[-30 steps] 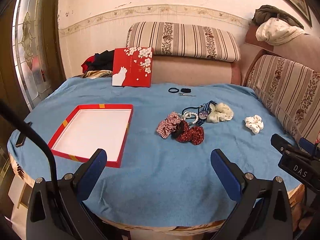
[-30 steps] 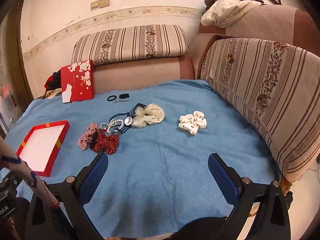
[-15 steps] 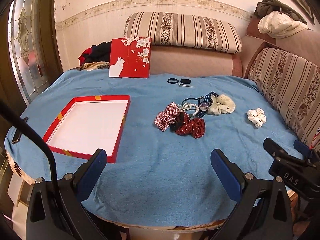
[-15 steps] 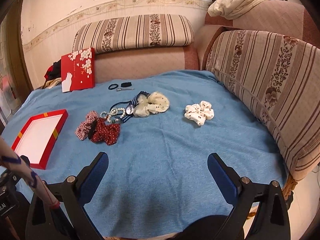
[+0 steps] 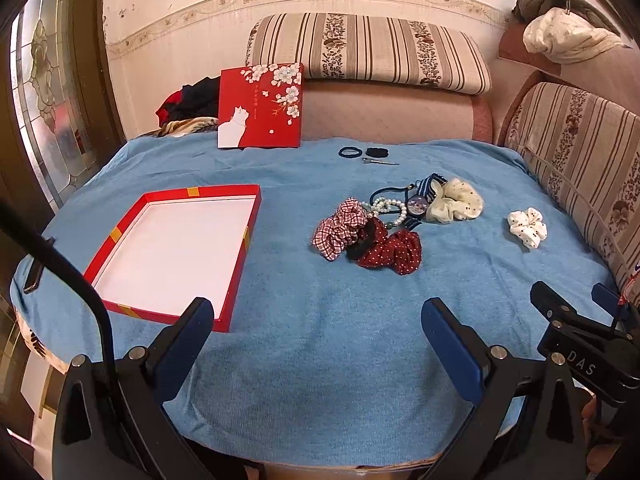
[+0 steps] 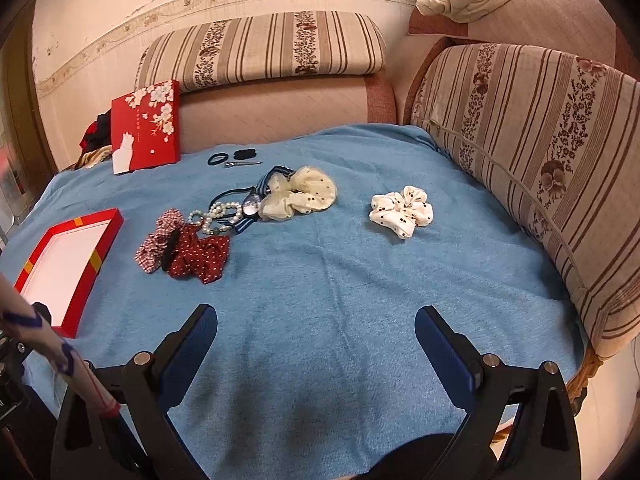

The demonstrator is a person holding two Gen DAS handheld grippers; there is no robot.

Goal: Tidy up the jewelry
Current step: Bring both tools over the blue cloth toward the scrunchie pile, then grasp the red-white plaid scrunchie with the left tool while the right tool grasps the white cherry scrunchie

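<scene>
1. Holding both tools above the near edge of the blue terry cloth that covers the round table, you have the left gripper spread wide with nothing between its blue pads
2. Your right gripper is just as wide and also empty
3. The shallow red cardboard box tray with a white floor lies flat on your left, its near corner just beyond the left gripper's left pad
4. The tangle of jewelry sits mid-table, well apart from both grippers: a red-and-white checked scrunchie touches a dark red dotted scrunchie, with a white pearl bracelet just behind them
5. A cream dotted scrunchie lies beside a striped-strap watch
6. A white scrunchie with dark dots rests alone to the right, near the striped sofa cushion
7. The red lid with white blossoms and a cat stands propped against the sofa at the far edge
</scene>
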